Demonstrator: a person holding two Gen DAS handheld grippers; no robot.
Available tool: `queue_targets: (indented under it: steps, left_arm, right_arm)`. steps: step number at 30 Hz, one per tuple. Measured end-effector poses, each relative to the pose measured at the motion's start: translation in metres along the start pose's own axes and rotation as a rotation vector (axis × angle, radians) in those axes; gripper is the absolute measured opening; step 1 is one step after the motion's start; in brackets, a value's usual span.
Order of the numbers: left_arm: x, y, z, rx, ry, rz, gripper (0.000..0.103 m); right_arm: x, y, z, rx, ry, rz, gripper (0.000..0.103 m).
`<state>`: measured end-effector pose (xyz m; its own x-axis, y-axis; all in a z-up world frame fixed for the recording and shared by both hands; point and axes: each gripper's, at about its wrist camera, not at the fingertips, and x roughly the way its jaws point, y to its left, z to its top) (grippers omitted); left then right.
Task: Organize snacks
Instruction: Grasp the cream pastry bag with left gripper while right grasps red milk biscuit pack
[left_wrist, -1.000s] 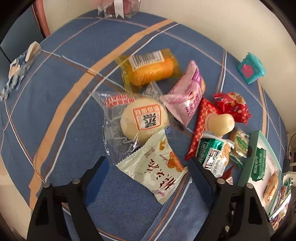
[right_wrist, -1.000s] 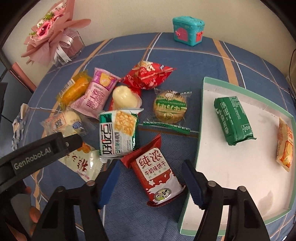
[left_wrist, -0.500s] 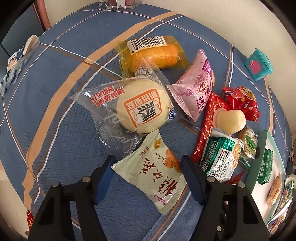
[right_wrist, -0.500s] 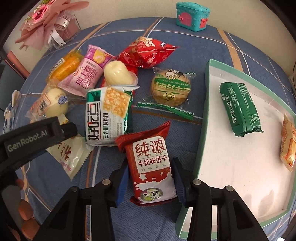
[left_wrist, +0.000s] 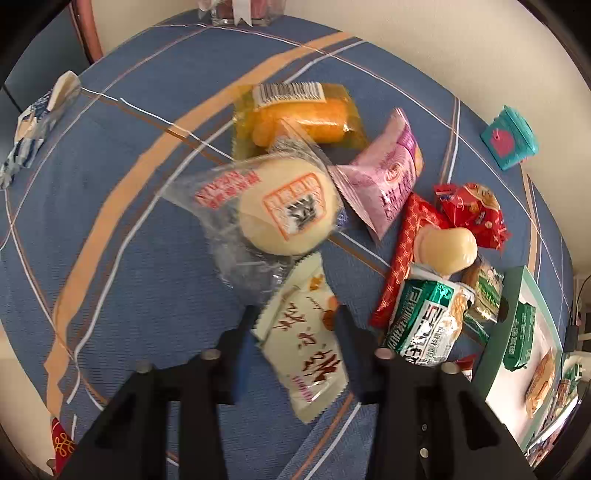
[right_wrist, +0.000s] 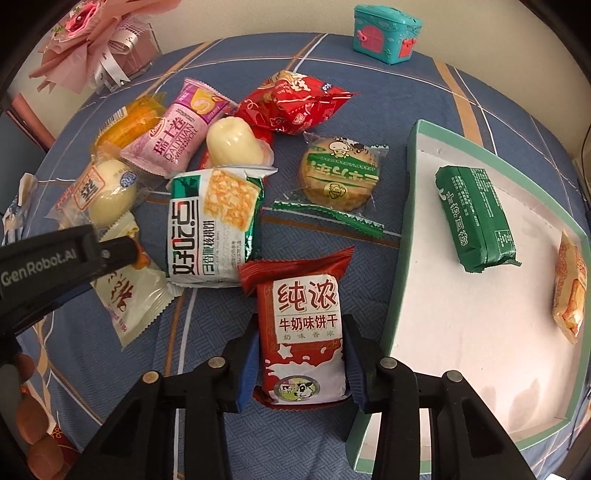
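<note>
My left gripper (left_wrist: 295, 317) points steeply down and is shut on a white snack packet with red writing (left_wrist: 306, 343), its pads pressing both long edges. That white packet (right_wrist: 129, 295) also shows in the right wrist view, under the left gripper's black finger. My right gripper (right_wrist: 301, 332) has a red milk biscuit packet (right_wrist: 303, 306) between its jaws, which are closing with both blue pads against the packet's sides. Just right of it lies the green-rimmed white tray (right_wrist: 397, 266), holding a green packet (right_wrist: 476, 218) and an orange packet (right_wrist: 570, 288).
Loose snacks crowd the blue checked cloth: a round bun in clear wrap (left_wrist: 288, 206), an orange cake (left_wrist: 299, 118), a pink roll packet (left_wrist: 388, 177), a green cracker packet (right_wrist: 214, 221), a round cookie (right_wrist: 340, 177). A teal toy chest (right_wrist: 384, 33) and bouquet (right_wrist: 99, 44) stand at the back.
Both grippers came down and closed from wide open: the left onto the white packet, the right onto the red biscuit packet. The bun's wrapper shifted slightly.
</note>
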<state>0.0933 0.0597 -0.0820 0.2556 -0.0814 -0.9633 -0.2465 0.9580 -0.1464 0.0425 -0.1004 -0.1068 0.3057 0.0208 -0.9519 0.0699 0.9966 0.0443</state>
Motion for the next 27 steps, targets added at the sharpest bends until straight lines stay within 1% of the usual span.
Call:
queue_targets:
  steps: [1,8,13,15,19,22,27]
  left_arm:
    - [-0.001,0.002,0.0,-0.005,-0.002,0.001,0.034]
    - [0.001,0.012,0.007,-0.037,-0.005,-0.006,0.033]
    - [0.004,0.015,0.011,-0.062,0.0,-0.034,0.044]
    - [0.008,0.009,0.013,-0.039,-0.004,-0.025,0.046]
    - [0.01,-0.002,0.014,-0.003,-0.003,-0.01,0.055]
    - [0.014,-0.009,0.015,0.018,0.006,-0.002,0.058]
    - [0.021,-0.015,0.016,0.052,0.015,0.024,0.059]
  right_arm:
    - [-0.004,-0.005,0.001,-0.002,0.002,0.0,0.043]
    - [-0.001,-0.004,0.0,-0.008,0.005,0.0,0.043]
    - [0.0,-0.004,-0.001,-0.01,0.007,0.001,0.043]
    - [0.0,-0.004,-0.001,-0.01,0.007,0.002,0.043]
    - [0.001,-0.004,-0.001,-0.012,0.009,0.004,0.043]
    - [0.001,-0.004,-0.001,-0.015,0.011,0.003,0.043]
    - [0.001,-0.003,0.0,-0.016,0.014,0.005,0.043]
